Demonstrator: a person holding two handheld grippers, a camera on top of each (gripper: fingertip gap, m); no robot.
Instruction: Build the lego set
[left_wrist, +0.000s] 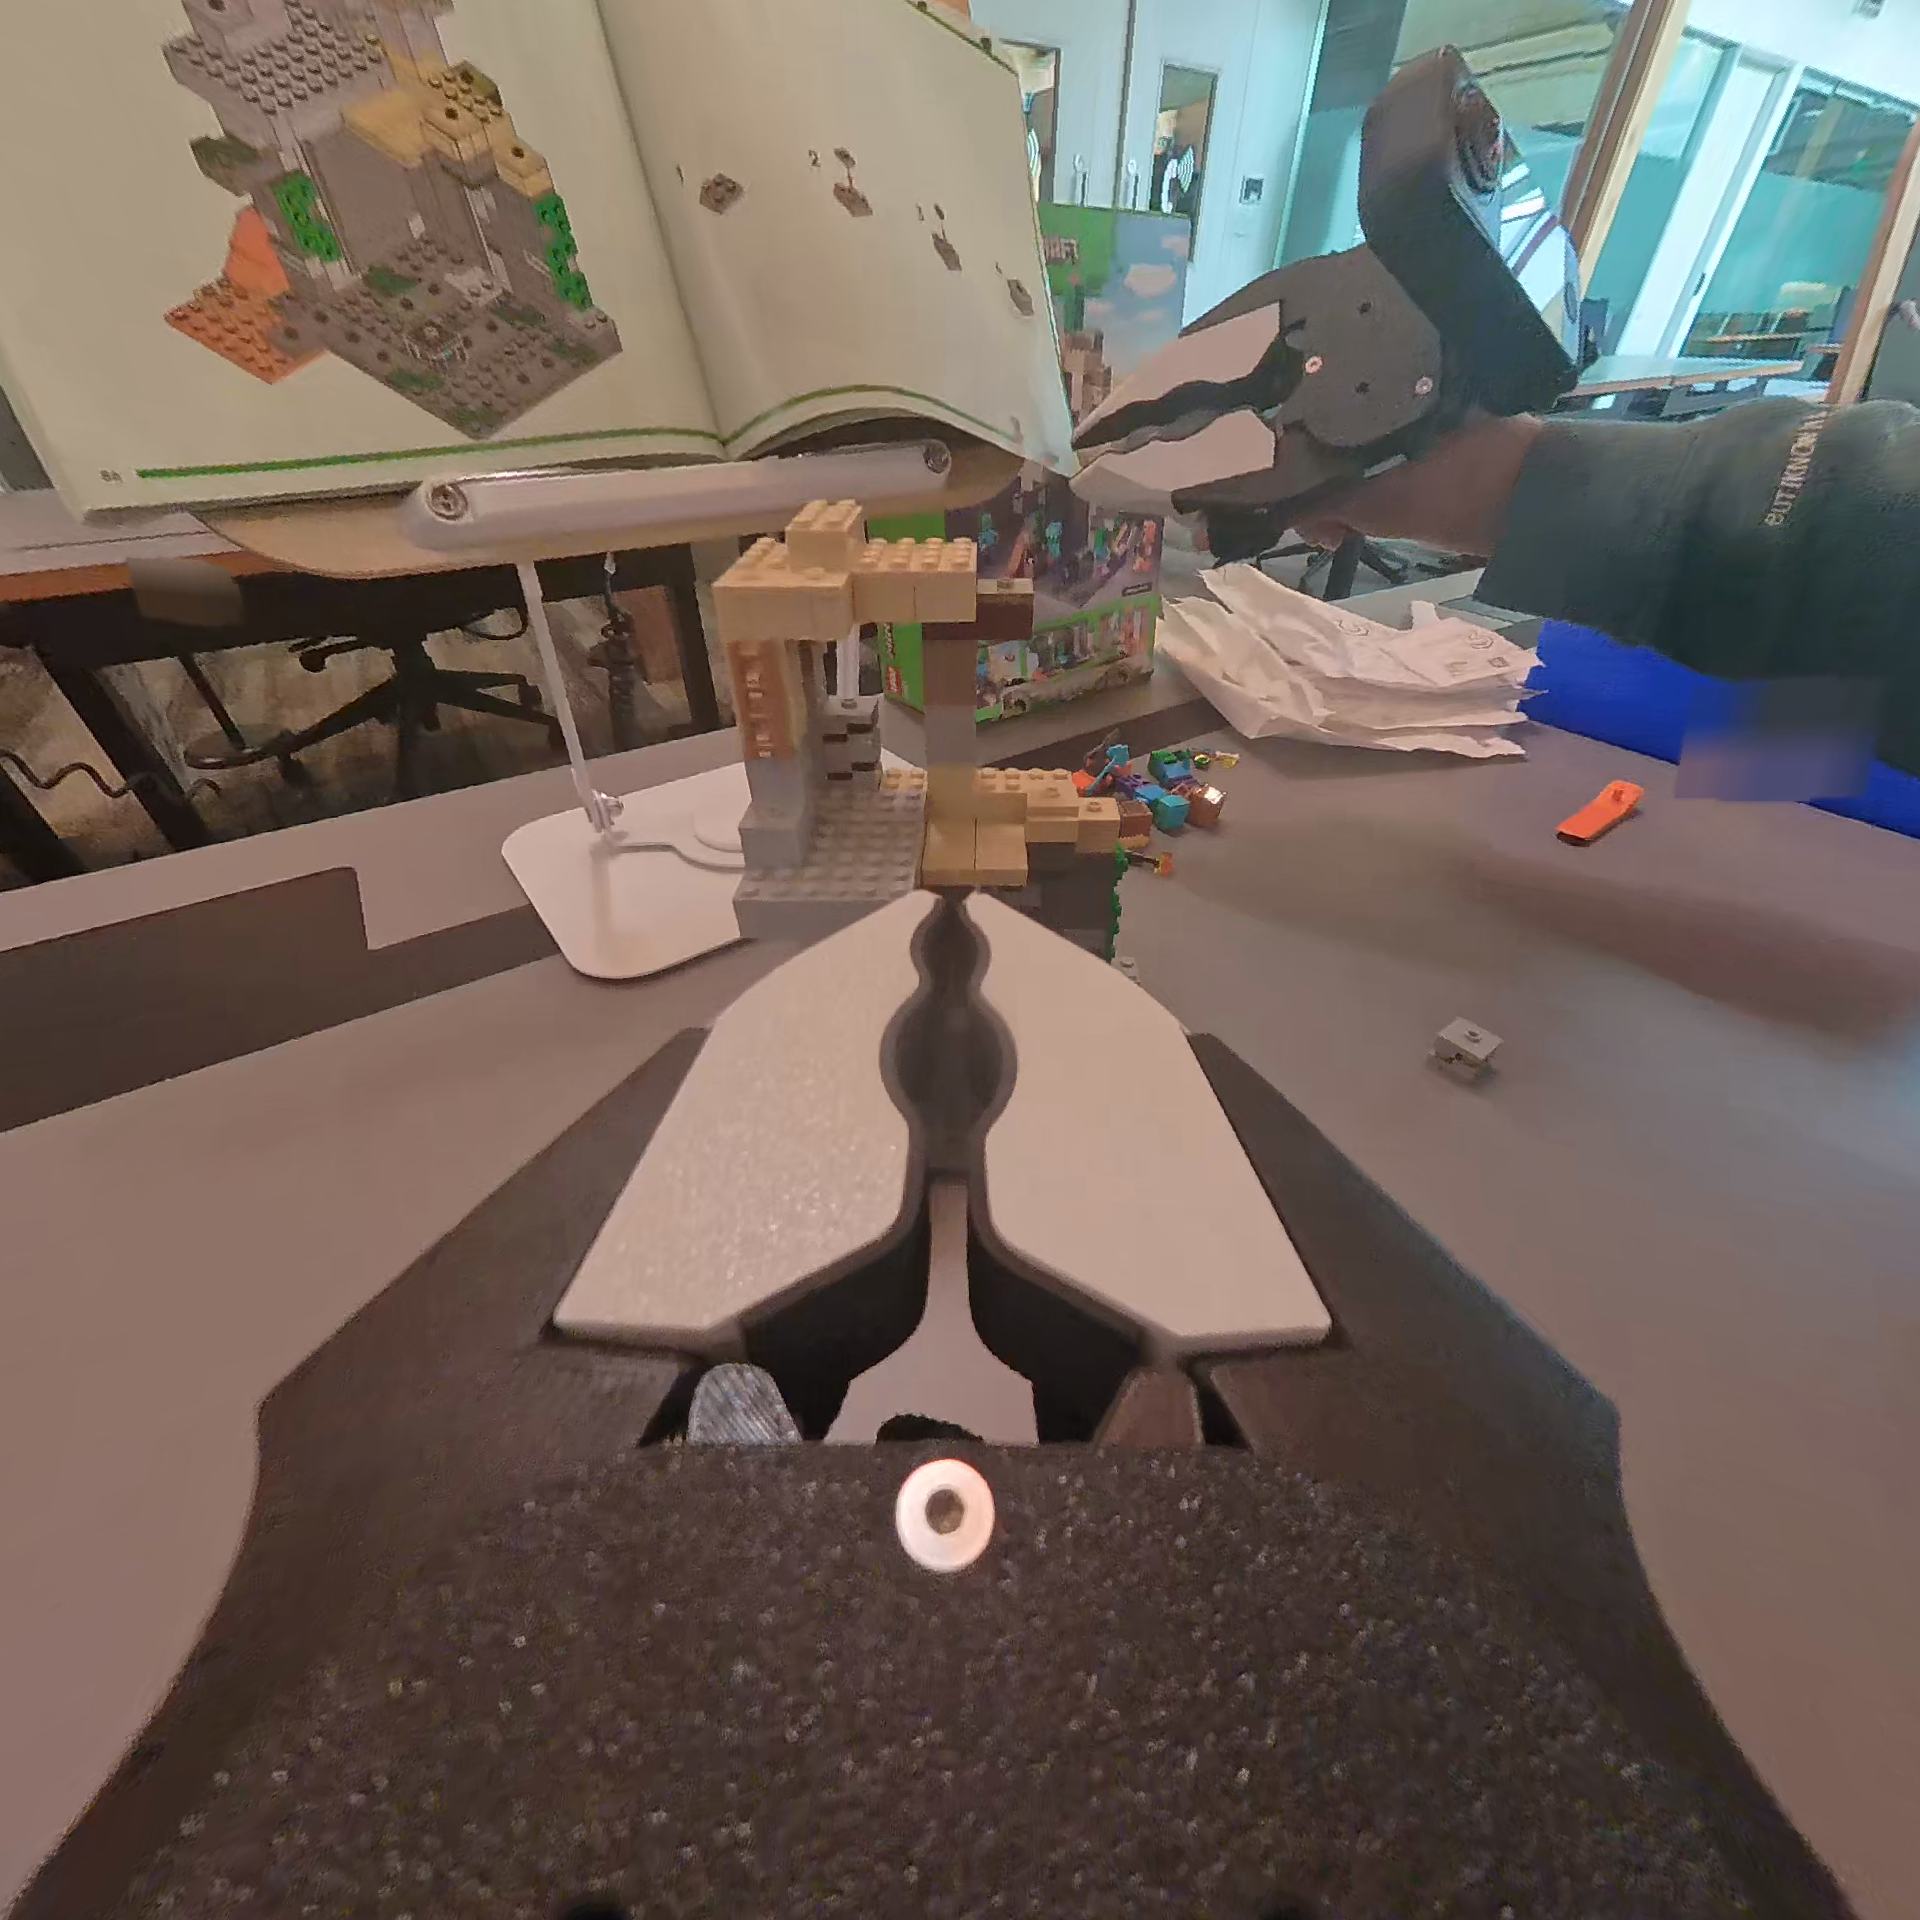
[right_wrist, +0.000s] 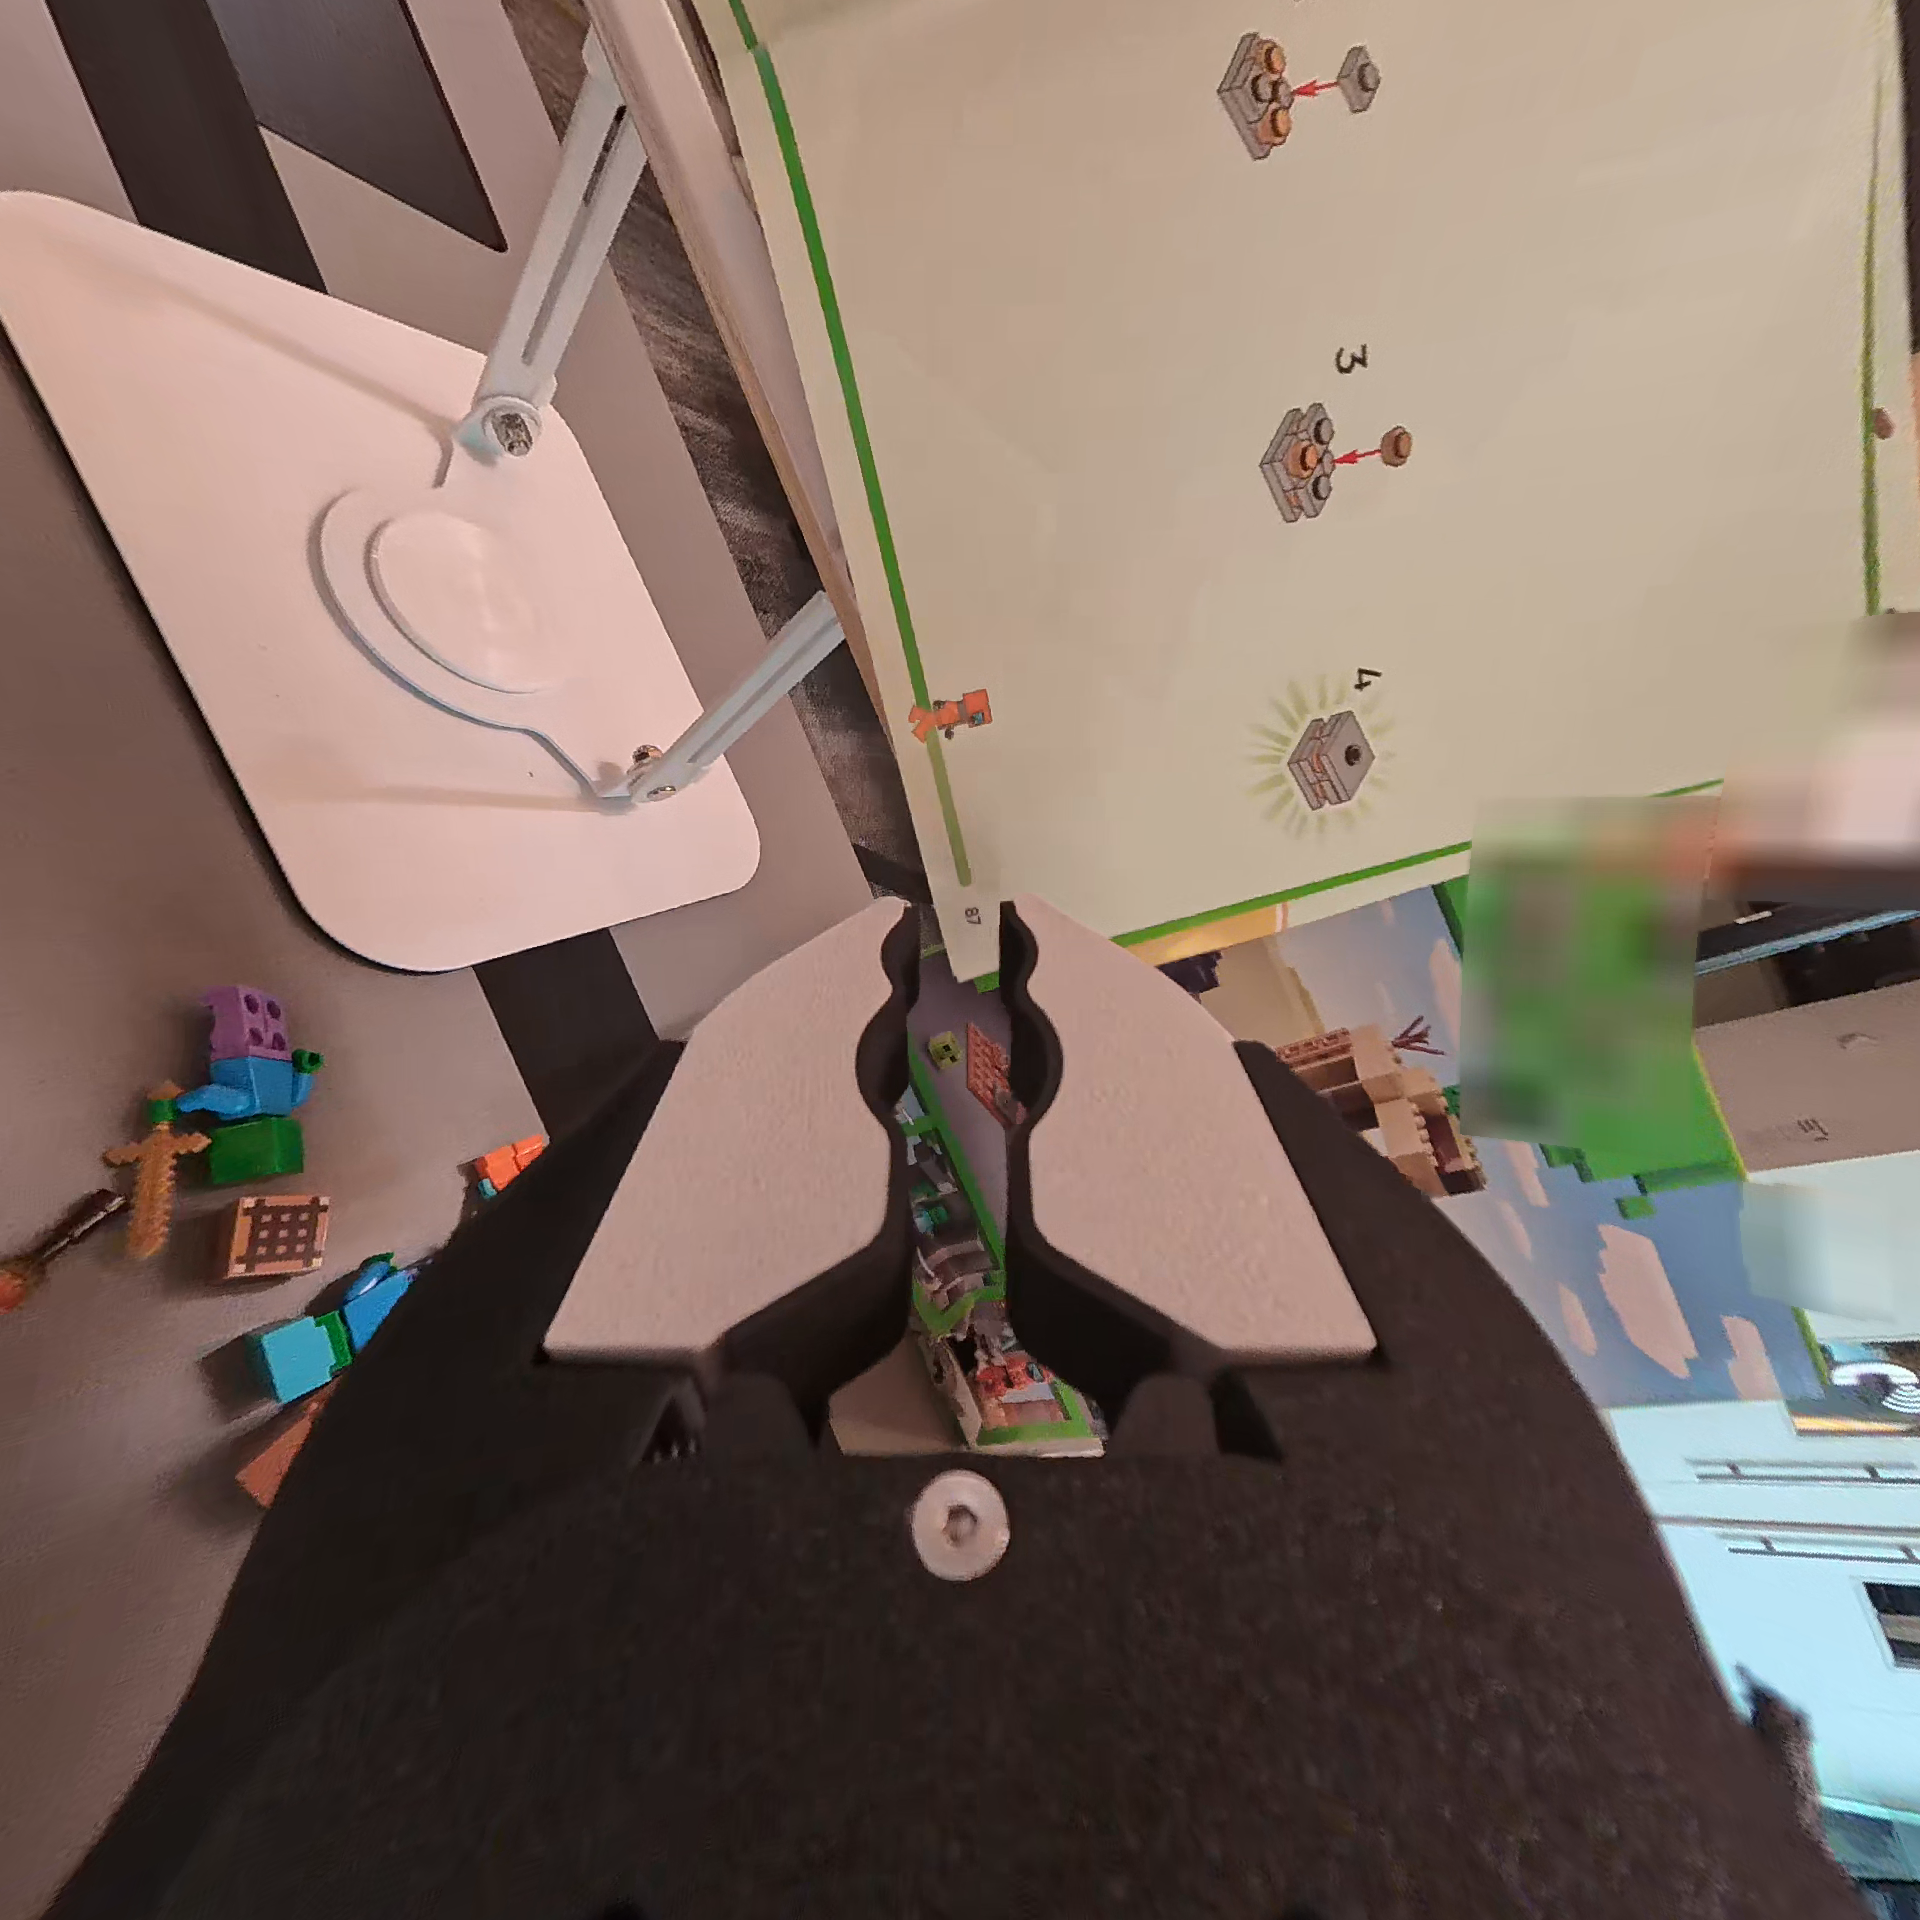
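The partly built lego model (left_wrist: 831, 665), tan, grey and brown, stands in the middle of the grey table (left_wrist: 416, 1195). My left gripper (left_wrist: 951, 906) is shut, with its tips pinched at the lower edge of the model's tan plate. My right gripper (left_wrist: 1086, 452) is raised at the lower right corner of the open instruction booklet (left_wrist: 520, 260). In the right wrist view its fingers (right_wrist: 958, 920) stand a little apart, with the corner of the booklet page (right_wrist: 1247, 520) showing in the gap. It holds nothing.
The booklet rests on a white stand (left_wrist: 623, 904), also in the right wrist view (right_wrist: 312, 623). Loose coloured pieces (left_wrist: 1153, 800) (right_wrist: 260, 1143) lie right of the model. A small grey piece (left_wrist: 1463, 1051), an orange tool (left_wrist: 1600, 810), white bags (left_wrist: 1351, 665) and the set's box (left_wrist: 1049, 623) lie farther right. My right fingertips sit around 30 cm from my left ones. From the left gripper's tips to the small grey piece (left_wrist: 1463, 1051) is close to 25 cm.
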